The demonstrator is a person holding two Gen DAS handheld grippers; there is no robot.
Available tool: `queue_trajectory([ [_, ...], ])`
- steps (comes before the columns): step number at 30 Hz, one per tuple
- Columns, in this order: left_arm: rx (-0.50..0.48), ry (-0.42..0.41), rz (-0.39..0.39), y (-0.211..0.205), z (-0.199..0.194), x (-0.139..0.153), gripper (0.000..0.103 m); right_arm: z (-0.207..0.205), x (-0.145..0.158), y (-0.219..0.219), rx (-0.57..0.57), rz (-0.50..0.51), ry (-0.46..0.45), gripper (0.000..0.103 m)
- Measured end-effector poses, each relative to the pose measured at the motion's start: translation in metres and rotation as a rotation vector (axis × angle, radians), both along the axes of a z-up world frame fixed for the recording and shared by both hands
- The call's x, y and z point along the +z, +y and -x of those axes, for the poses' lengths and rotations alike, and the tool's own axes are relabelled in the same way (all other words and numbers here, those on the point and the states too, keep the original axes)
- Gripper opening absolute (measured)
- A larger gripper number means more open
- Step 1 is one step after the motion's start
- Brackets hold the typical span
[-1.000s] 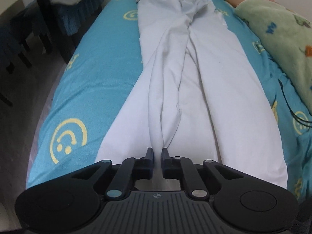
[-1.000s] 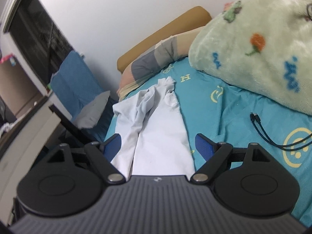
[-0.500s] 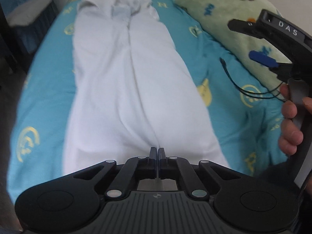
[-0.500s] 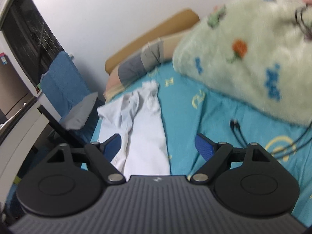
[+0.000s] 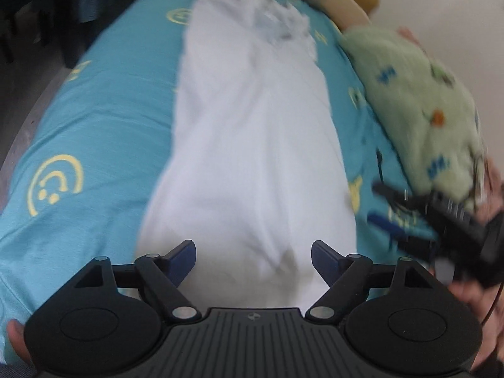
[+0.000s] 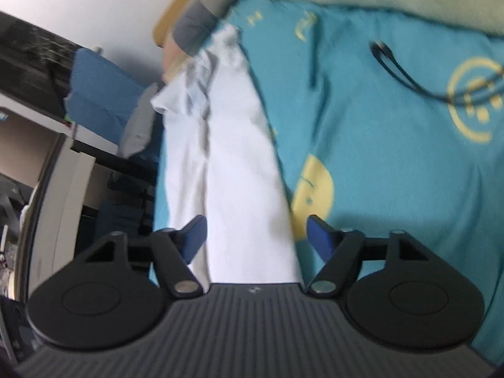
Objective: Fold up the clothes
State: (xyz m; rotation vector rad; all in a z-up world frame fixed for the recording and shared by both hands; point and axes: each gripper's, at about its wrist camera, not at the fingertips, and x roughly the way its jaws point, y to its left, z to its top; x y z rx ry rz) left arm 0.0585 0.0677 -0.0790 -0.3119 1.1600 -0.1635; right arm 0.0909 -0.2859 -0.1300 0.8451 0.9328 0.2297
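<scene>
A long white garment [image 5: 252, 145] lies stretched out along the teal bed sheet [image 5: 104, 110], its bunched end at the far pillow. My left gripper [image 5: 253, 256] is open and empty, just above the garment's near end. My right gripper [image 6: 255, 231] is open and empty over the garment's [image 6: 233, 170] right edge; it also shows at the right in the left wrist view [image 5: 419, 220]. Both views are motion-blurred.
A green fleece blanket [image 5: 425, 100] is piled along the right of the bed. A black cable [image 6: 406, 72] lies on the sheet beside it. A pillow [image 6: 201, 22] and headboard sit at the far end. A blue chair [image 6: 100, 94] and a white cabinet [image 6: 63, 208] stand left of the bed.
My left gripper has let go of the garment and opened; the lifted fold now lies flat. My right gripper has dropped lower toward the garment's right edge.
</scene>
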Motion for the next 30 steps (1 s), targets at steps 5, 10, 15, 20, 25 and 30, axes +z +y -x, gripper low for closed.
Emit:
queue_trajectory([
  [5, 0.200, 0.056, 0.037, 0.043, -0.016, -0.026, 0.083, 0.003, -0.009, 0.004, -0.003, 0.047, 0.072, 0.070],
  [10, 0.277, 0.132, 0.140, 0.053, -0.023, -0.056, 0.081, 0.009, -0.012, 0.013, 0.019, 0.085, 0.095, 0.069],
  [15, 0.225, 0.170, 0.159, 0.042, -0.012, -0.057, 0.080, 0.019, -0.011, 0.027, 0.087, 0.064, 0.156, 0.069],
  [20, 0.190, 0.284, 0.214, 0.030, 0.010, -0.060, 0.025, 0.042, -0.004, 0.052, 0.153, 0.102, 0.233, 0.067],
  [25, 0.185, 0.343, 0.220, 0.015, 0.030, -0.055, 0.015, 0.063, 0.005, 0.073, 0.230, 0.207, 0.226, 0.063],
  [30, 0.182, 0.328, 0.162, -0.004, 0.030, -0.058, 0.070, 0.070, 0.007, 0.084, 0.290, 0.271, 0.229, 0.040],
])
